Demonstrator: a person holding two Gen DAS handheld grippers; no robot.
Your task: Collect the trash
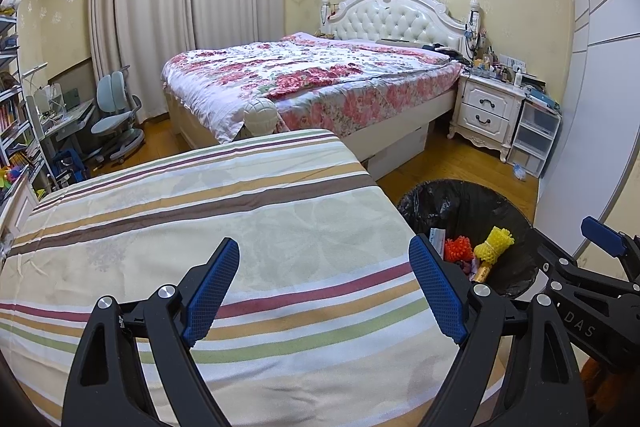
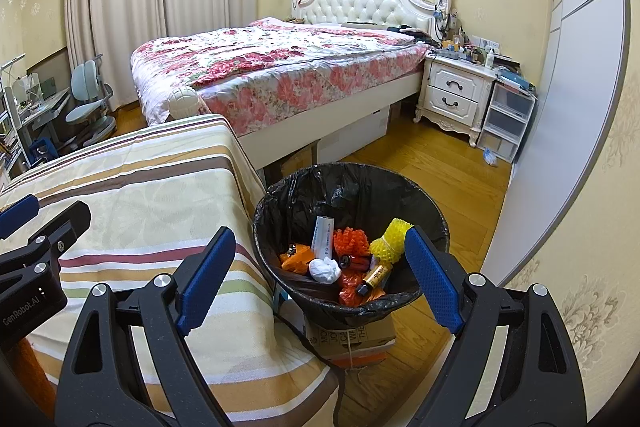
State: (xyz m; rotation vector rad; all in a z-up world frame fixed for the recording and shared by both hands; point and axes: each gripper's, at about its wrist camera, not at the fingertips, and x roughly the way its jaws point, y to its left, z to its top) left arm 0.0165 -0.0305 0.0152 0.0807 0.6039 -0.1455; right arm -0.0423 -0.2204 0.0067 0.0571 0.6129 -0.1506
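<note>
Nearest, both claws are seen standing wide with nothing between their blue pads: the left claw is held over the striped cloth of the desk, the right claw over the bin that stands just beside the desk's edge.

No loose trash is seen on the cloth; what can be made out has already been gathered in the black-lined bin, which appears to be propped on a cardboard box. There, a battery is judged small, hard, smooth and apt to roll, so it would best be pinched across its middle. The white crumpled wad and the orange wrapper are judged light and yielding, to be taken anywhere on their bulk. The yellow foam net and the orange foam net would squash under the pads and weigh next to nothing. The white tube is taken for stiff.

Farther off, a pale scrap lies on the floor by the plastic drawers; what it is cannot be told.
</note>
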